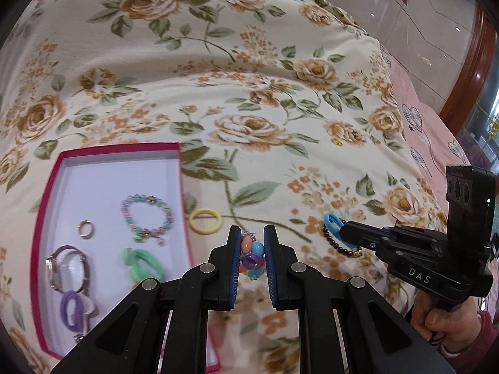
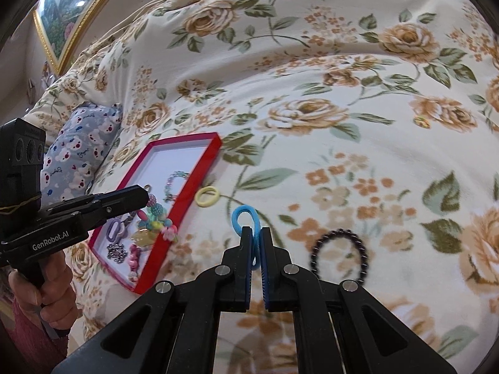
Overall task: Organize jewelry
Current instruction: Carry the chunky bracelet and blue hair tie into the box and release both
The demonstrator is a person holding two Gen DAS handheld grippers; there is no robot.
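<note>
Left wrist view: left gripper [image 1: 252, 254] clamped on a colourful bead bracelet [image 1: 250, 258], jaws narrow around it, held above the floral bedspread [image 1: 249, 93] just right of the red box [image 1: 53, 174]. Risk judged: loose bead cluster slipping out of the pads, or snagging on the near box wall on the way in. Inside the box: pastel bracelet [image 1: 146, 219], small ring [image 1: 85, 228], watch [image 1: 67, 269], green tie [image 1: 142, 263], purple tie [image 1: 72, 307]; little bare floor left near the front. Yellow hair tie [image 1: 205, 221] just outside the wall.

Right wrist view: right gripper [image 2: 257, 243] pinching a blue hair tie [image 2: 245, 218], jaws nearly closed. Black bead bracelet [image 2: 340, 257] on the bedspread just right of the jaws. Possible collision with the left gripper, now between this tool and the box. Soft bedding likely to let the box tip.
</note>
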